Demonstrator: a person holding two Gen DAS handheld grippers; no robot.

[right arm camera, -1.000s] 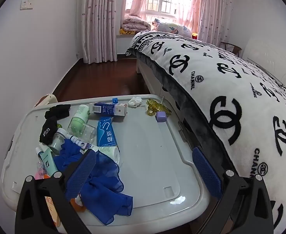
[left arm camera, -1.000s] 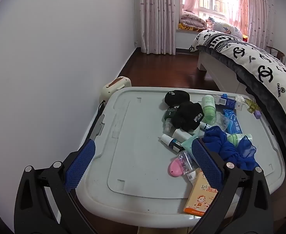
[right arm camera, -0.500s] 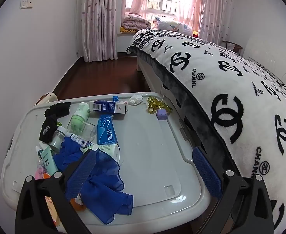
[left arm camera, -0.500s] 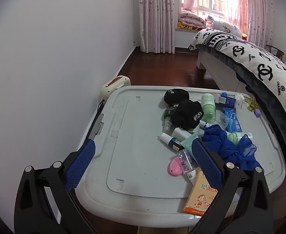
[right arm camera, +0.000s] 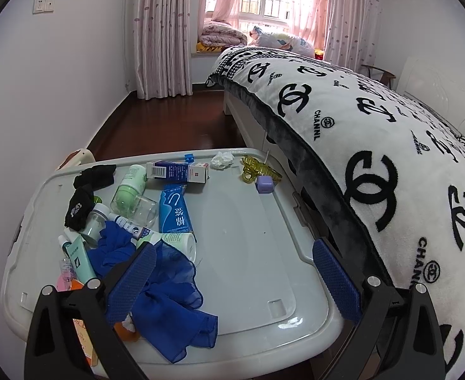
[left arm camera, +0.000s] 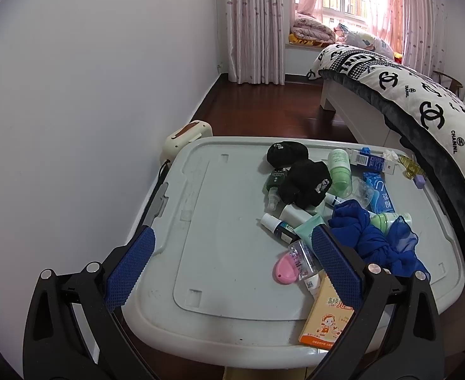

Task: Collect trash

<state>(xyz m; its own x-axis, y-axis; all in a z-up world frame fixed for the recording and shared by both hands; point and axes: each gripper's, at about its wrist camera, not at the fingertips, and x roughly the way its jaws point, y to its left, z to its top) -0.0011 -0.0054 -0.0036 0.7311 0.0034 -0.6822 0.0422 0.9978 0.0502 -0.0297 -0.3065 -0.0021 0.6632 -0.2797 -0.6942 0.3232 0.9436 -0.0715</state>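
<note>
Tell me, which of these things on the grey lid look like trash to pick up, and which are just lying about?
Likely trash:
- crumpled white tissue
- blue and white carton, perhaps empty; cannot tell

Just lying about:
- blue scarf
- black socks
- green bottle
- blue tube
- yellow hair clip
- pink case

Both hand-held grippers are open, holding nothing.

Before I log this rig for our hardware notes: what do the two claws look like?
Both match: the left claw and right claw have glossy black angular arms, silver round rivets at the joints, and long fingers faced with blue, finely dimpled pads. No cables, markings or sleeves show.
</note>
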